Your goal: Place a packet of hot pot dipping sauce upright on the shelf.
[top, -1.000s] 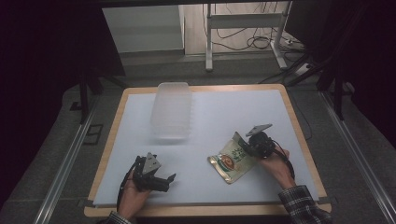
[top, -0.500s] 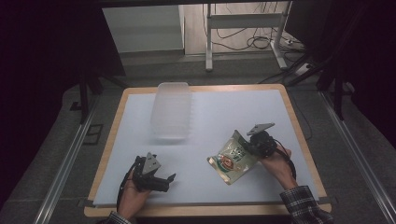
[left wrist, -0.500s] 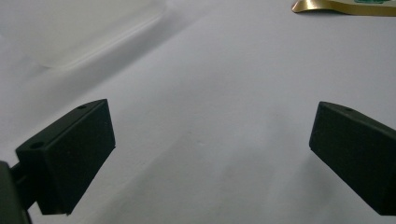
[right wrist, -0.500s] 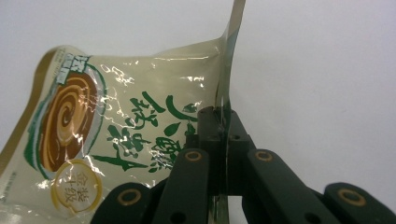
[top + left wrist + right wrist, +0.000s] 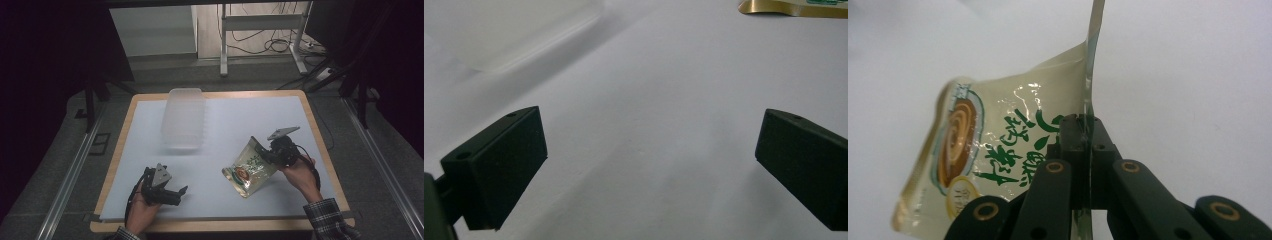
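A shiny pale-gold snack pouch [image 5: 250,170] with green lettering and a brown swirl hangs tilted above the white mat, its lower corner close to the mat. My right gripper [image 5: 264,154] is shut on the pouch's upper right edge; in the right gripper view the pouch [image 5: 998,160] hangs to the left while its thin sealed edge runs up between my closed jaws [image 5: 1083,125]. My left gripper [image 5: 176,192] rests at the front left of the mat, open, with bare mat between its pads [image 5: 504,165]. The pouch's gold edge [image 5: 794,6] shows at the top right of the left gripper view.
A clear plastic lidded container [image 5: 184,117] lies at the back middle-left of the white mat [image 5: 240,115], which covers a wooden table [image 5: 320,135]. Metal rails run along both sides. A desk frame and cables stand beyond the far edge.
My right gripper has risen with the pouch, lifting its pinched edge higher off the mat. The left gripper has stayed where it was.
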Demonstrator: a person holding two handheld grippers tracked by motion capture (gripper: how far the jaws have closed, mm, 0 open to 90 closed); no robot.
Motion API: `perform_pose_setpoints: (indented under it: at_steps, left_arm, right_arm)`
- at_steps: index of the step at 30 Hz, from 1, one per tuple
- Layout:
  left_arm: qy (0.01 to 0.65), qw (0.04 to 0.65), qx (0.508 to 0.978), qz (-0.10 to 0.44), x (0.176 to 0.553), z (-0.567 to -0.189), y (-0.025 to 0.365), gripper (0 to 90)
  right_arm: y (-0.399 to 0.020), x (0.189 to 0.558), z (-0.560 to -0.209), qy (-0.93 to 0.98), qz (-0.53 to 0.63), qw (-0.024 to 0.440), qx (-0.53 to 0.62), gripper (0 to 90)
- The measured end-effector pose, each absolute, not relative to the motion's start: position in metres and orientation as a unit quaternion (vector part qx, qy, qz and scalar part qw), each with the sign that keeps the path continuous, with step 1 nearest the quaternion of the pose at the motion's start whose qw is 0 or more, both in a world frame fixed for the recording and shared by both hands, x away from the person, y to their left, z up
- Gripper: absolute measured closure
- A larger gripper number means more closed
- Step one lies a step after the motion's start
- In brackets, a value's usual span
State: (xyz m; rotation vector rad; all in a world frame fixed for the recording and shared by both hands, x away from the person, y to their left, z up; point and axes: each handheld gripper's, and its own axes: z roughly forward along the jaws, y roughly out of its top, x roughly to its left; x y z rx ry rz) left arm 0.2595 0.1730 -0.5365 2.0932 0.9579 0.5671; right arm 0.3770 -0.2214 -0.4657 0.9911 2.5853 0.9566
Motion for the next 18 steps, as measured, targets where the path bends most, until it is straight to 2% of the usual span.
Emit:
perform_pose_setpoints:
  at_steps: [12, 18]
  left_arm:
    - [0.374, 0.375, 0.819, 0.223, 0.259, -0.536, 0.173, 0.0]
    - [0.374, 0.376, 0.819, 0.220, 0.260, -0.536, 0.173, 0.0]
  right_arm:
    - [-0.206, 0.361, -0.432, 0.881, 0.348, 0.116, 0.300, 88.7]
    - [-0.197, 0.360, -0.418, 0.884, 0.366, 0.082, 0.280, 88.8]
